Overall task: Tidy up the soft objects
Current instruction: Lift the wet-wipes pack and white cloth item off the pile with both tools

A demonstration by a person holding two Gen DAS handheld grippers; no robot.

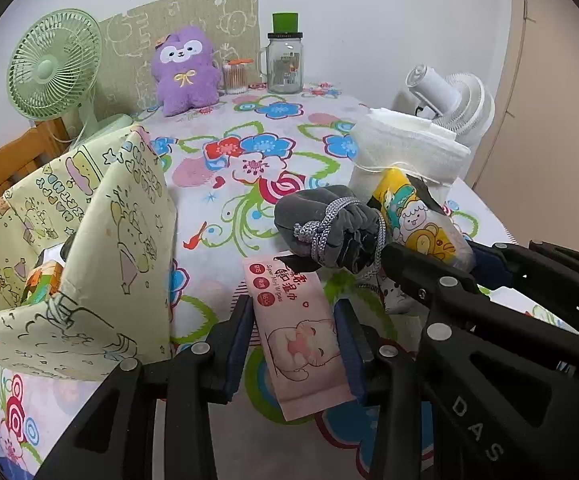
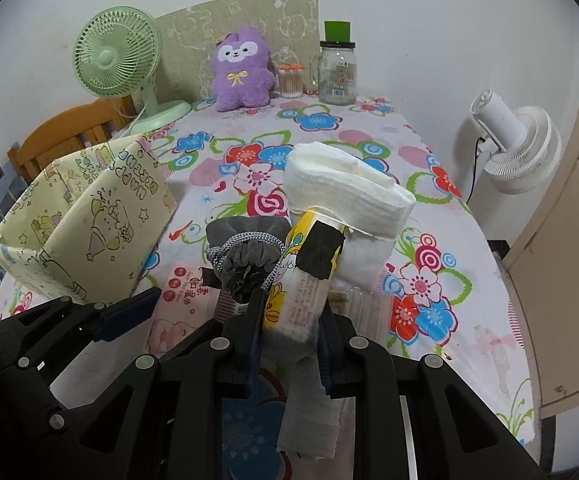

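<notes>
Nearest the left wrist lens, the left gripper has its fingers closed on a pink wet-wipes pack that lies flat on the worktop, one blue pad against each long edge. In the right wrist view the right gripper has its fingers clamped on a yellow cartoon tissue pack, which tilts up toward 12 o'clock with a black tape patch near its top.

A grey drawstring pouch sits just beyond the wipes at 12 o'clock, touching the tissue pack on its 3 o'clock side. Behind them, toward 1 o'clock, stands a folded white towel bundle.

The pale yellow printed storage box stands open at 9 o'clock of the left gripper, with something colourful inside that is too hidden to name.

At the far edge of the flowered worktop, around 12 o'clock, sit a purple plush toy, a cotton swab tub and a glass jar with a green lid. A green fan stands at 10 o'clock, a white fan off the worktop at 2 o'clock
</notes>
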